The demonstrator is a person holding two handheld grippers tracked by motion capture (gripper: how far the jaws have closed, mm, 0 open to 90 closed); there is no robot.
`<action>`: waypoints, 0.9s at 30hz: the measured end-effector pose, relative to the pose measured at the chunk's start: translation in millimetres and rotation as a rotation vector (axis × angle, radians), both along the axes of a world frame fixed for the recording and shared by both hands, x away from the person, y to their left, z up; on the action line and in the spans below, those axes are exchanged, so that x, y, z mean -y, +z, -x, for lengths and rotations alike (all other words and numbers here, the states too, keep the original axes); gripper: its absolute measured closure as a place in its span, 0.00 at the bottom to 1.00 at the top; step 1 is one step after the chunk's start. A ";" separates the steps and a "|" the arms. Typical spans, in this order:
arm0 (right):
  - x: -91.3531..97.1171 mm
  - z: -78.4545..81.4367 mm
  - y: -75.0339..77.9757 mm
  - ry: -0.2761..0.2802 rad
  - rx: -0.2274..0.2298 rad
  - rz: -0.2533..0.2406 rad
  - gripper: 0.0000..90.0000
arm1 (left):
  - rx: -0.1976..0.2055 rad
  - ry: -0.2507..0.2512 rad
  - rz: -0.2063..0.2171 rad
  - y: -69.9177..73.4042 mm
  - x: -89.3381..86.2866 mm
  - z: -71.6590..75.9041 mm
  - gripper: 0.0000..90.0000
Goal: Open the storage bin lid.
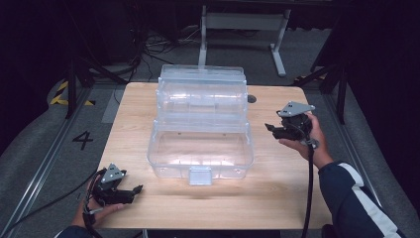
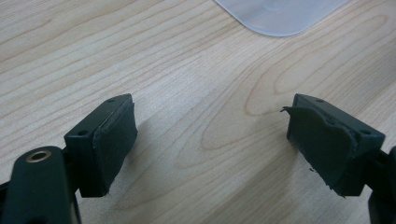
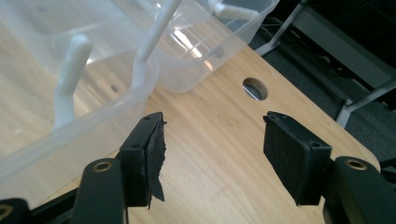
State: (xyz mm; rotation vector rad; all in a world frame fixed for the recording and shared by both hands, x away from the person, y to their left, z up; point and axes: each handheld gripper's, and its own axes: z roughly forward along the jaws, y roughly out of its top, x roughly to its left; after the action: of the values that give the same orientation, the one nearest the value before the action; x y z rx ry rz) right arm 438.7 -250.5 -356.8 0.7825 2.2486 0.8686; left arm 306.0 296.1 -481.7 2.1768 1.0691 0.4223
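Desk: your wooden desk (image 1: 277, 198) carries one thing, a clear plastic box (image 1: 200, 148), which stands in the middle.
Clear plastic box: it is open, and its lid (image 1: 202, 91) stands up at the far side. A small latch (image 1: 200, 175) hangs on the near wall, facing you.
Left gripper: you hold the left gripper (image 1: 134, 190) in your left hand (image 1: 91, 210) at the near left corner of the desk. It points toward the box but is apart from it.
Left jaws: they are spread wide, with nothing between them. In the left gripper view (image 2: 212, 142) you see bare wood under them, and a rounded corner of the box (image 2: 280, 16) farther ahead.
Right gripper: you hold the right gripper (image 1: 270, 130) in your right hand (image 1: 309, 141) at the right side of the box, near its wall, not touching.
Right jaws: also spread and empty (image 3: 212, 154). In the right gripper view the box wall (image 3: 93, 121) is just beside one jaw; I cannot tell if they touch.
Hole: a round hole (image 3: 255, 88) is in the desk behind the right jaws.
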 end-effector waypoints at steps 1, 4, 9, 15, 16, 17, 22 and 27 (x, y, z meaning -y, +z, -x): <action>1.8 2.8 -1.5 0.000 0.000 0.005 0.43 | 0.000 0.000 0.000 0.0 0.0 0.0 0.18; 5.7 7.5 -3.8 -0.003 0.002 0.002 0.44 | 0.000 0.001 0.001 0.0 0.1 0.0 0.18; 17.2 23.7 -10.8 -0.009 0.017 0.016 0.44 | 0.000 0.001 0.001 0.0 0.1 0.0 0.18; 24.2 34.6 -17.6 -0.007 0.004 0.010 0.44 | 0.000 0.000 0.001 0.0 0.0 0.0 0.18; 25.4 36.5 -19.3 -0.007 0.003 0.009 0.43 | 0.000 0.001 0.002 -0.1 0.1 0.0 0.18; 26.9 39.2 -21.8 -0.010 0.000 0.010 0.43 | 0.000 0.002 0.002 -0.1 0.1 0.0 0.18; 36.7 51.4 -35.3 0.001 -0.029 -0.021 0.42 | -0.003 -0.002 0.003 0.0 -0.2 -0.3 0.18; 50.1 61.6 -55.2 -0.006 -0.066 -0.044 0.41 | -0.005 -0.005 0.006 -0.1 -0.1 -1.1 0.18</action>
State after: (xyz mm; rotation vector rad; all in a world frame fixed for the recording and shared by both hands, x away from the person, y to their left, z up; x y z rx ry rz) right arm 377.2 -300.6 -412.0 0.8489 2.2900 0.9044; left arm 307.1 296.2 -481.7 2.1759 1.0667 0.4110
